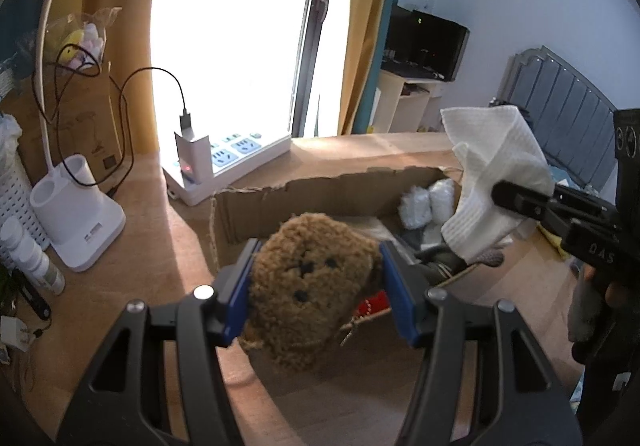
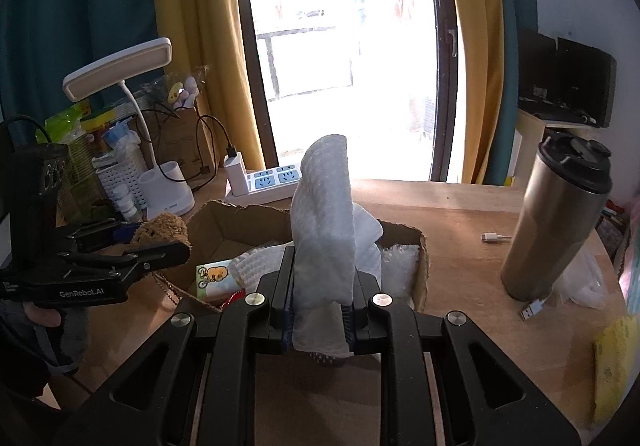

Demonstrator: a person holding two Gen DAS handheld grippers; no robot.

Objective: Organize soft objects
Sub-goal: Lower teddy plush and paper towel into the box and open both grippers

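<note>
A fuzzy brown plush toy with black dot eyes is clamped between the blue pads of my left gripper, which is shut on it above the near left corner of a torn cardboard box. My right gripper is shut on a white waffle-weave cloth that stands up from its jaws over the same box. The left wrist view shows that cloth hanging from the right gripper above the box's right side. In the right wrist view, the plush and left gripper are at left.
Inside the box lie white fluffy items, a small printed packet and something red. A white power strip, a desk lamp base and cables stand on the wooden desk behind. A steel tumbler stands at right.
</note>
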